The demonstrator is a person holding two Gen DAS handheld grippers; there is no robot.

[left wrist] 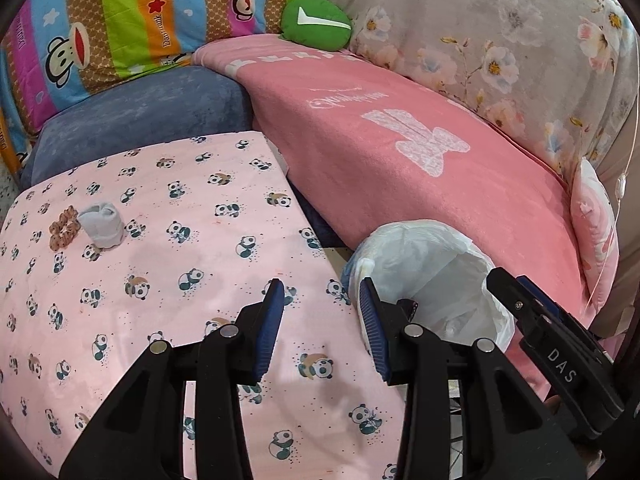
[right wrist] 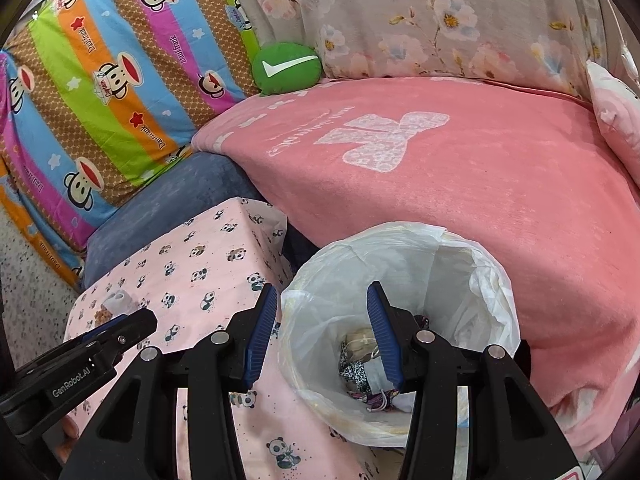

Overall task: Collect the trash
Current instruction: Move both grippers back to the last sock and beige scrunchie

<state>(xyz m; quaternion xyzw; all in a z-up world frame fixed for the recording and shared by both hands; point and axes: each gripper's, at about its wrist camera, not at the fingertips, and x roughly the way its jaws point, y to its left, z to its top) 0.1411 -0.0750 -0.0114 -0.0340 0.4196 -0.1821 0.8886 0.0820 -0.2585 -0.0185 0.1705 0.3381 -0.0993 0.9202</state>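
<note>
My left gripper [left wrist: 320, 285] hangs open over the right edge of the table with the pink panda cloth [left wrist: 168, 280]; nothing sits between its blue pads. Far left on that cloth lie a rolled grey sock [left wrist: 100, 226] and a brown scrunchie [left wrist: 63, 229]. A bin lined with a white bag [left wrist: 404, 236] stands right of the table. My right gripper [right wrist: 321, 288] is open and empty above the bin [right wrist: 404, 232], which holds crumpled wrappers and patterned scraps [right wrist: 366, 364]. Each gripper also shows in the other's view: the right gripper [left wrist: 514, 286] and the left gripper [right wrist: 136, 322].
A sofa with a pink blanket [left wrist: 400, 152] runs behind the bin. A blue cushion [left wrist: 144, 120], a striped cartoon quilt [left wrist: 120, 20], a green round pillow [left wrist: 316, 20] and a floral cover [left wrist: 500, 40] crowd the back. Speckled floor [right wrist: 32, 288] shows at the left.
</note>
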